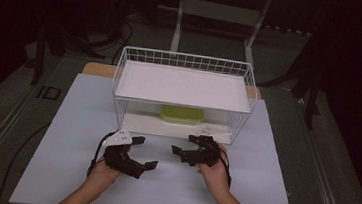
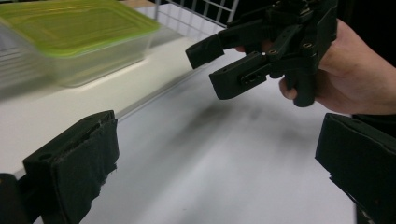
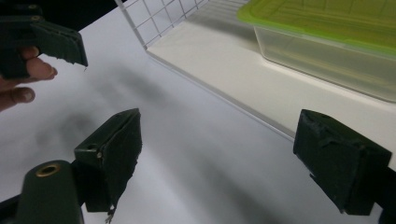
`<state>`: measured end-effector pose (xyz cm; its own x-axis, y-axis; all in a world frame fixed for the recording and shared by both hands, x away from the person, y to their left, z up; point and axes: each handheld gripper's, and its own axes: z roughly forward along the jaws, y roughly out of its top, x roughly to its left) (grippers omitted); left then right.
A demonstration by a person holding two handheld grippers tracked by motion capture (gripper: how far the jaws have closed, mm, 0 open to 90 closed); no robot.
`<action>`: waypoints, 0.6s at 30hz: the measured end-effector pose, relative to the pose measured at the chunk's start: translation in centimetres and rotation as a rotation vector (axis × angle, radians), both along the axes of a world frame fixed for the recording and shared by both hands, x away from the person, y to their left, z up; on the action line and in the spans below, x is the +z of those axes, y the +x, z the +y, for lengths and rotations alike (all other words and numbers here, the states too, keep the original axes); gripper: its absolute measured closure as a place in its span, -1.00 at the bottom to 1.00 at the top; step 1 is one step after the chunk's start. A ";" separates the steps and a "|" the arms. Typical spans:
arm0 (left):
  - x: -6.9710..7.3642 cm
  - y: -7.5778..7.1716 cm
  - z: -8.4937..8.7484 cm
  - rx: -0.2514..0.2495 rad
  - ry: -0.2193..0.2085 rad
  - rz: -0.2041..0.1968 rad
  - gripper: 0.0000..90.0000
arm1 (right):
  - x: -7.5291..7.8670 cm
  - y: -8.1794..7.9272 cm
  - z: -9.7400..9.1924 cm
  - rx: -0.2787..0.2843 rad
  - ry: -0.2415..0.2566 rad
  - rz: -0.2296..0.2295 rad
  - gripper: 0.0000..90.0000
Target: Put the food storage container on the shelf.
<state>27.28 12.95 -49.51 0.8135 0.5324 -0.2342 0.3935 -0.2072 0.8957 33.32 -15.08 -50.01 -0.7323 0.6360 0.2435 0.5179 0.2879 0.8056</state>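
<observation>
Both grippers idle in front of the rack, jaws apart, nothing between them.
Risk: right gripper [image 1: 186, 145] or left gripper [image 1: 145, 152] reaching for the container [image 1: 182, 114] beyond the jaws could snag the wire rack [image 1: 121, 71].

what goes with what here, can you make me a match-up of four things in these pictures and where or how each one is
Things:
1. container
2. wire rack
3. left gripper
4. right gripper

Descriptions:
a. white, standing at the far side of the table
b. green lid, on the lower shelf
c. open, empty, right of the other gripper
d. open, empty, by the rack's left front corner

Pairs: 1-b, 2-a, 3-d, 4-c
</observation>
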 end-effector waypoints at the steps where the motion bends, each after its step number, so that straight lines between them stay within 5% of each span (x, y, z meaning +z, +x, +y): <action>1: 0.1 -0.1 0.0 -0.009 -0.008 0.002 -0.99 | 0.1 -0.2 -0.1 0.005 -0.007 -0.010 -0.66; 5: 0.5 -0.4 -0.2 -0.036 -0.023 -0.007 -0.99 | 0.7 -1.3 -0.7 0.022 -0.015 -0.048 -0.66; 18: 1.8 -3.0 -0.4 -0.119 -0.032 -0.044 -0.99 | 2.2 -4.1 -3.9 0.072 0.025 -0.063 -0.65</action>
<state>24.32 12.50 -47.73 0.8802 0.4247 -0.2118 0.3276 -0.2209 0.9186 29.27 -18.96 -47.76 -0.7902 0.5755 0.2108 0.4448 0.3019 0.8432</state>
